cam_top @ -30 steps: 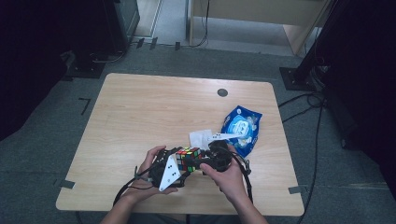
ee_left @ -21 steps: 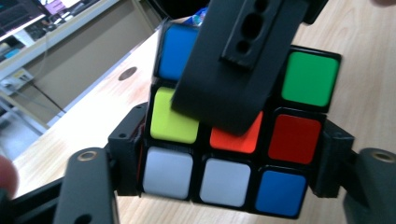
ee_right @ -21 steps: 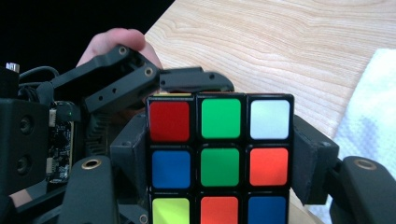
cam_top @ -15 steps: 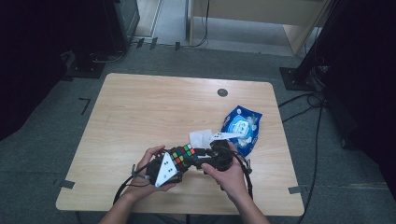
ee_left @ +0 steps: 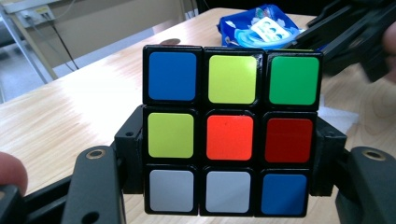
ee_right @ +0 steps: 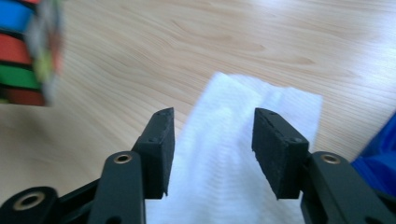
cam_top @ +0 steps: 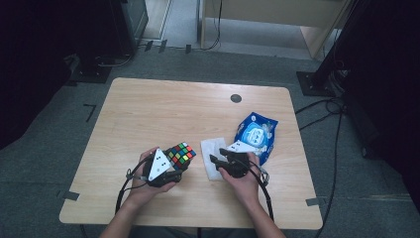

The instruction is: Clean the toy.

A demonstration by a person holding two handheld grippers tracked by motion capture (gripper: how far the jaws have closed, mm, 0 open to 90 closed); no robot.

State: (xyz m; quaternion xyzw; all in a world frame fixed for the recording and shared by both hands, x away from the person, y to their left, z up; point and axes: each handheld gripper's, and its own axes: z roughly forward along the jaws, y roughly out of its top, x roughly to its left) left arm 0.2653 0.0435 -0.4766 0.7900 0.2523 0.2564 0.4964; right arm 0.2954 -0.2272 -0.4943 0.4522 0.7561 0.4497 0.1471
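Cube [ee_left: 232,135] clamped in left tongs [cam_top: 171,168], right tongs [ee_right: 212,149] apart, closing, over white wipe [ee_right: 243,154], nothing between.

The high view is dim at its edges, with near-black corners around an evenly lit wooden bench [cam_top: 148,114]. Shadows there are soft and faint. The left gripper view is bright and sharp on the puzzle cube [ee_left: 231,135], its background softly blurred. In the right gripper view, the cube's edge is smeared by blur, and the white wipe [ee_right: 243,154] looks slightly overexposed.
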